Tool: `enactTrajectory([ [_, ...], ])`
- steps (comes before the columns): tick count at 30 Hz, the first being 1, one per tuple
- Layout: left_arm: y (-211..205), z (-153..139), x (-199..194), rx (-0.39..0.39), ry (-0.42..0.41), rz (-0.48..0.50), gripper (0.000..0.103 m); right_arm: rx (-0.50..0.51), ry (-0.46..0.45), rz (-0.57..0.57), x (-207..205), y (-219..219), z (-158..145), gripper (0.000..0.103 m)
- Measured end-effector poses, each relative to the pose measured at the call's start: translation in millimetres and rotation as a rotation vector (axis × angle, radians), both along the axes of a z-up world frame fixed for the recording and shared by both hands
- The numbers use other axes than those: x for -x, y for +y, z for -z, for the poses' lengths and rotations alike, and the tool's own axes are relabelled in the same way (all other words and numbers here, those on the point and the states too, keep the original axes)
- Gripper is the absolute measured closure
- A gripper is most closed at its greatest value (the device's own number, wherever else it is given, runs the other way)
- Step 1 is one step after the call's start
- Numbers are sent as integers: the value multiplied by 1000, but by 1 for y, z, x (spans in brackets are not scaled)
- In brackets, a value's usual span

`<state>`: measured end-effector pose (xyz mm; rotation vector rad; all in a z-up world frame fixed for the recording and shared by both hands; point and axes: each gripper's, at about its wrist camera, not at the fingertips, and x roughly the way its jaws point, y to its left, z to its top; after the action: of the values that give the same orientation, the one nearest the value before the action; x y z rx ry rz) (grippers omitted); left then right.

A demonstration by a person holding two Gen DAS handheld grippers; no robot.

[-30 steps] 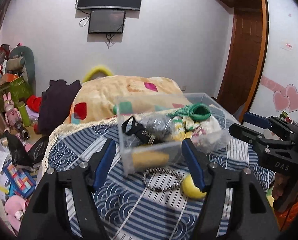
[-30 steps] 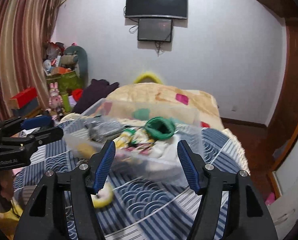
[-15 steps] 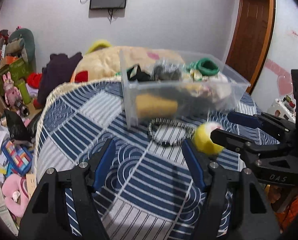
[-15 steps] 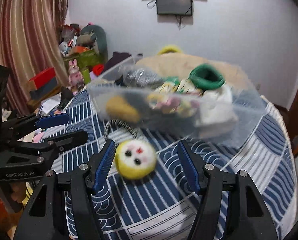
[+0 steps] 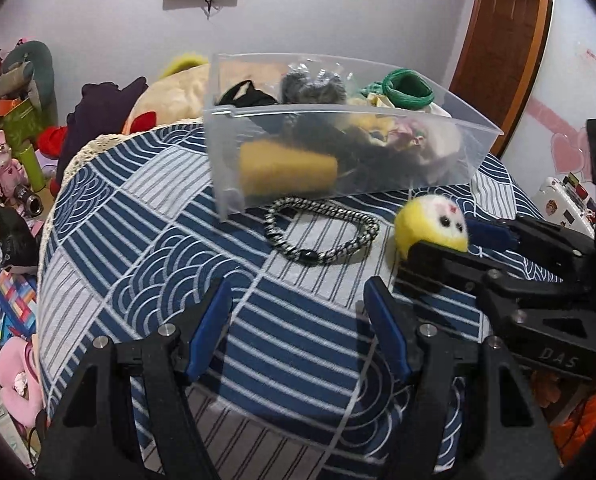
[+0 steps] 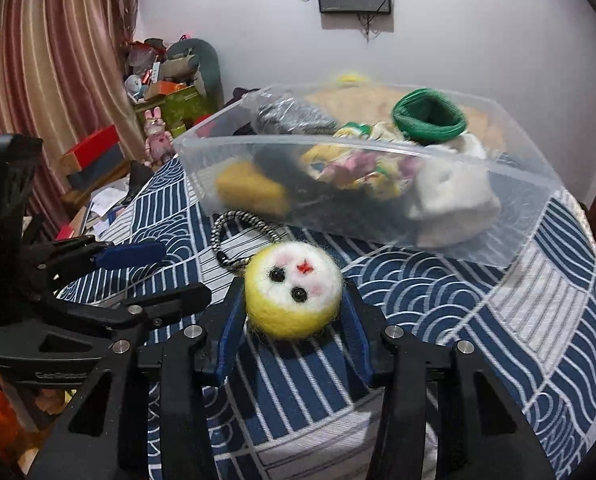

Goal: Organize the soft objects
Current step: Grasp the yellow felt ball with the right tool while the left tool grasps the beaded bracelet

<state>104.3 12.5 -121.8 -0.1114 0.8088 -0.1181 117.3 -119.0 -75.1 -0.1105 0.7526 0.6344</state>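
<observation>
A yellow and white felt ball with a face (image 6: 294, 288) lies on the blue patterned cloth (image 6: 458, 312). My right gripper (image 6: 294, 312) is open with the ball between its blue pads, which stand close to its sides; the ball also shows in the left wrist view (image 5: 432, 226). A black and white braided loop (image 5: 322, 228) lies in front of a clear plastic bin (image 5: 338, 156) full of soft items. My left gripper (image 5: 298, 320) is open and empty above the cloth, short of the loop.
The bin holds a yellow felt piece (image 5: 286, 170), a green knitted band (image 5: 408, 90) and dark items. Clutter and toys (image 5: 10, 168) lie on the floor to the left. A wooden door (image 5: 498, 40) stands at the right.
Both grippers have dropped and moved forward over the cloth. The right gripper has come around the yellow ball and its fingers have narrowed toward it. The left gripper is closer to the loop.
</observation>
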Motion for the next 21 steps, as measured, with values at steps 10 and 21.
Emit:
enactTrajectory([
  [10, -26, 1, -37, 14, 39, 60, 35, -31, -36, 97, -4, -32, -12, 60],
  [21, -11, -4, -50, 97, 28, 52, 65, -44, -60, 114, -1, -46, -19, 60],
])
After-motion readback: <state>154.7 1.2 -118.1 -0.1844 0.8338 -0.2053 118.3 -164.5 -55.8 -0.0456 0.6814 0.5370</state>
